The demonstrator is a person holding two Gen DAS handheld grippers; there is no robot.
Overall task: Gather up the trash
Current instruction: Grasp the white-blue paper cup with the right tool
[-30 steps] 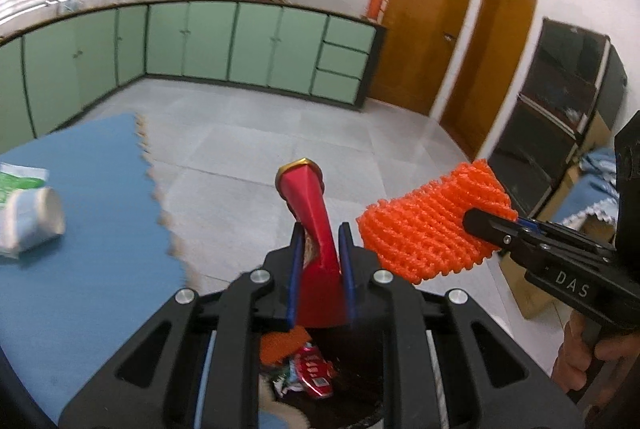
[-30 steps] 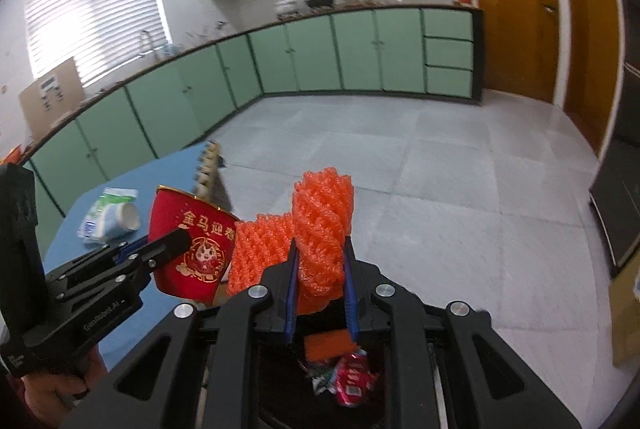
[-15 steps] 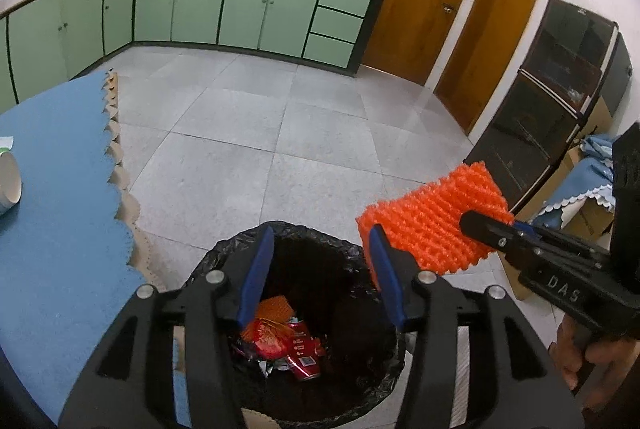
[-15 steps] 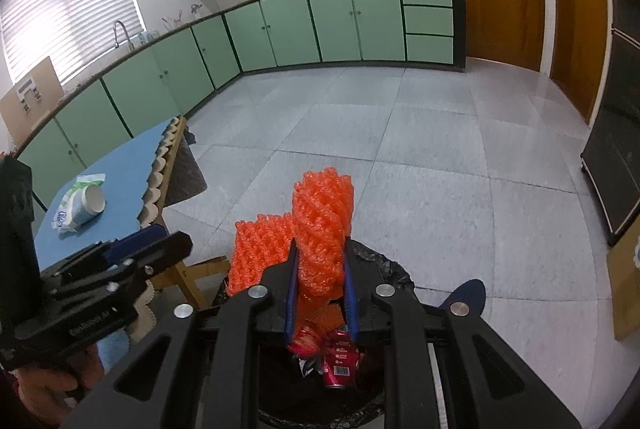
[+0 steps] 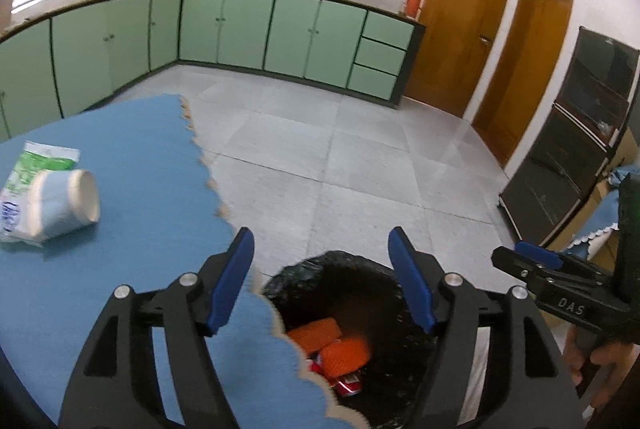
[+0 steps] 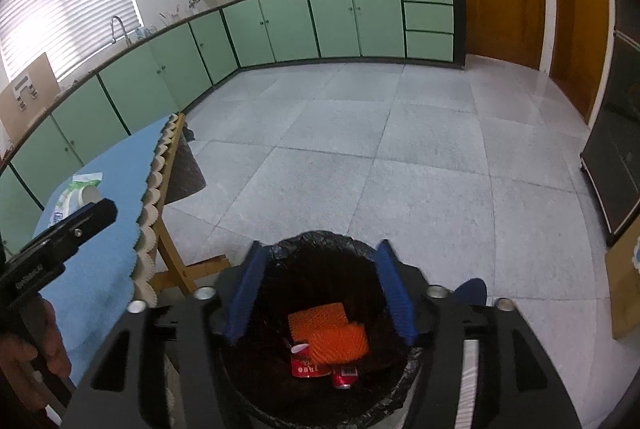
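Note:
A bin lined with a black bag [image 5: 320, 265] [image 6: 316, 241] stands on the floor beside the table. In it lie two orange foam nets [image 5: 346, 349] [image 6: 334, 335], a red paper cup [image 6: 306, 363] and a red can [image 6: 345, 377]. My left gripper [image 5: 322, 281] hangs over the table's corner and the bin's rim, its jaws opening with nothing between them. Straight above the bin, my right gripper [image 6: 320, 295] is also opening and empty. On the blue cloth a white paper cup [image 5: 66, 205] [image 6: 89, 193] lies on its side on a green and white packet [image 5: 44, 159].
The blue-clothed table [image 5: 140, 165] with a scalloped edge fills the left side. Grey tiled floor [image 6: 400, 157] stretches to green cabinets and wooden doors. A black cabinet [image 5: 580, 149] and cardboard boxes stand at the right. A hand [image 6: 24, 349] holds the left gripper's handle.
The left gripper opened and let go of the red cup, then swung left over the table's corner. The right gripper opened and the orange net dropped into the bin.

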